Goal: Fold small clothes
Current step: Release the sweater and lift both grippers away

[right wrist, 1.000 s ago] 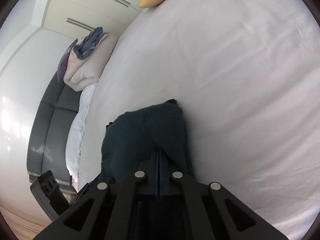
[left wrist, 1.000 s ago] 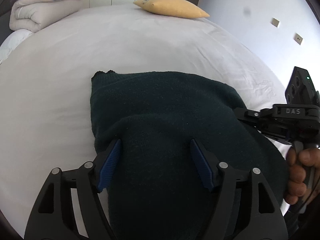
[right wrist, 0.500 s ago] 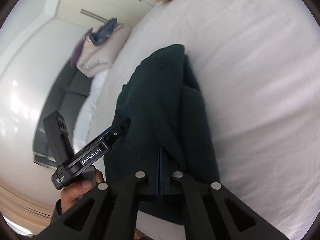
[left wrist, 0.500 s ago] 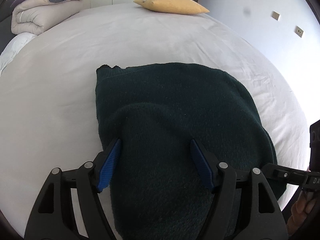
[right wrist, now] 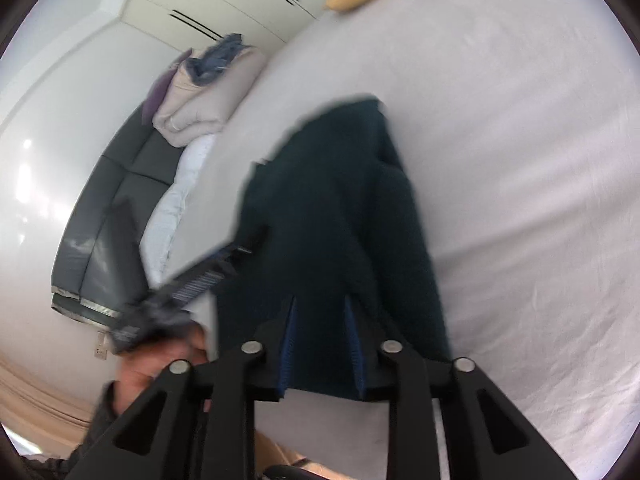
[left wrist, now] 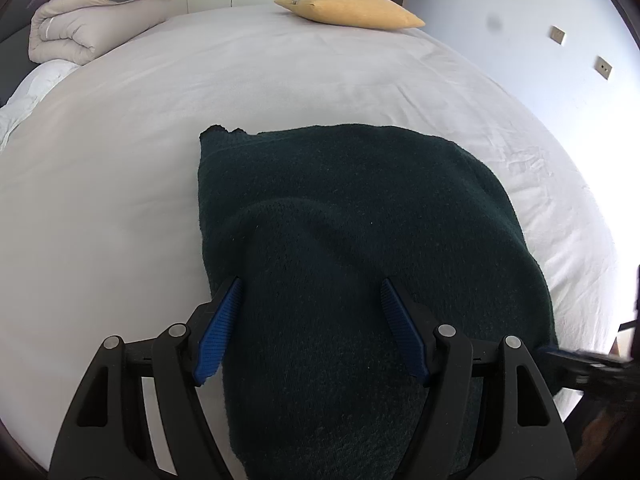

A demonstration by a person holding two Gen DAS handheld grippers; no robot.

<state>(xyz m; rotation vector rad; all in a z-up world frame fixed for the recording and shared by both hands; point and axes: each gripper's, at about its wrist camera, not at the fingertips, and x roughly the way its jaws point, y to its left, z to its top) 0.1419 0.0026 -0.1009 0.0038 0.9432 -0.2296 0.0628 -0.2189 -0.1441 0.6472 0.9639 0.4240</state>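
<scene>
A dark green sweater [left wrist: 360, 240] lay folded on the white bed [left wrist: 120, 160]. The left claw [left wrist: 312, 320] stood spread wide over its near edge. The right claw [right wrist: 320, 340] was parted, gripping nothing. A yellow pillow [left wrist: 348, 8] and rolled duvet [left wrist: 88, 20] sat far off, before white wardrobes [right wrist: 224, 4].

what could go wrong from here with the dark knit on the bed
1. The dark green knitted garment reaches the near edge of the white bedsheet; with both grippers open it could slide off.
2. The left gripper straddles a thick folded bulge, so closing might catch only the top layer and undo the fold.
3. The right gripper, blurred by motion, could snag the knit on its blue fingers.
</scene>
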